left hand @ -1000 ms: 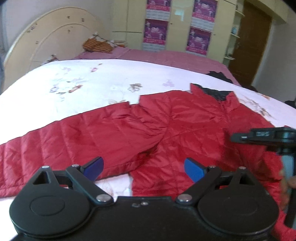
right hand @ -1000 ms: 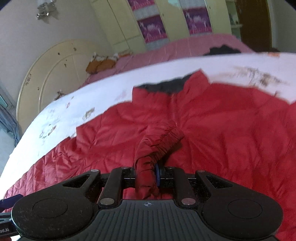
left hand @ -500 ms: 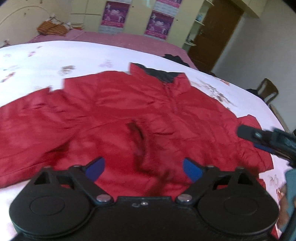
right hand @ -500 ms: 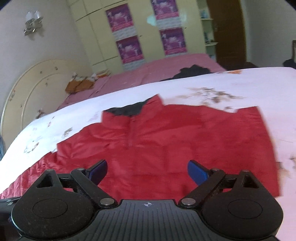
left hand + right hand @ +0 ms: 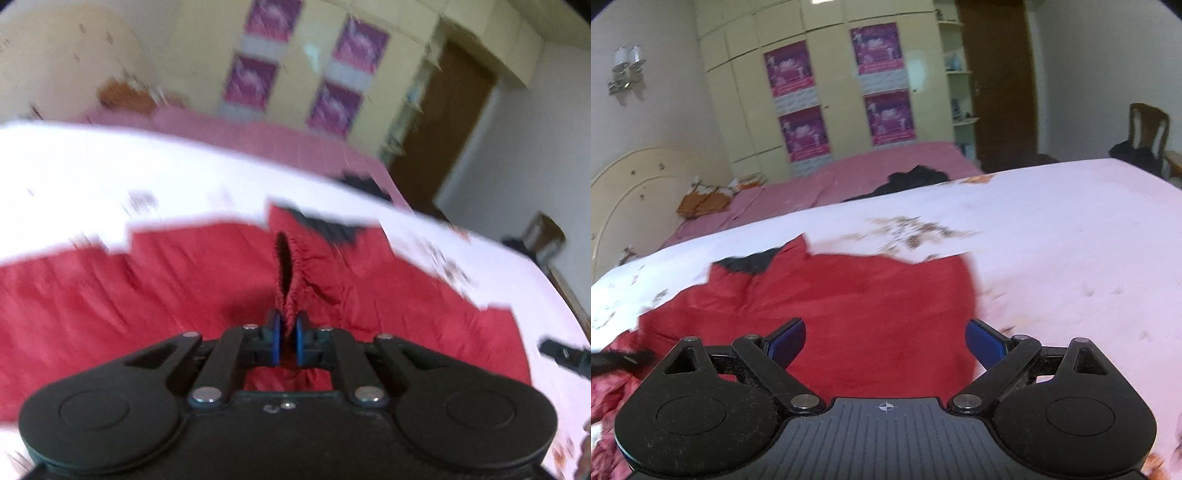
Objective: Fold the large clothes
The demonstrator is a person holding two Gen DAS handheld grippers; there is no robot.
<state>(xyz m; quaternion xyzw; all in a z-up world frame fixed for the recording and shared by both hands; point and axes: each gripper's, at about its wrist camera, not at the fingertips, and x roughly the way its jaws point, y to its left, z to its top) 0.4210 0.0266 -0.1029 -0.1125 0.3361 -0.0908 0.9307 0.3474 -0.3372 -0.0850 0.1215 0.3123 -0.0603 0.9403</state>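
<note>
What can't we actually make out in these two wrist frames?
- Left wrist view: motion blur smears the red jacket; quilting and sleeve edges unreadable.
- Left wrist view: which part of the jacket the left gripper pinches is unclear; its body hides the fabric below.
- Right wrist view: the right gripper body covers the jacket's near hem.
- Right wrist view: the jacket's left sleeve is cut off by the frame edge.

Red jacket (image 5: pixel 184 295): quilted cloth w/ slight sheen.
</note>
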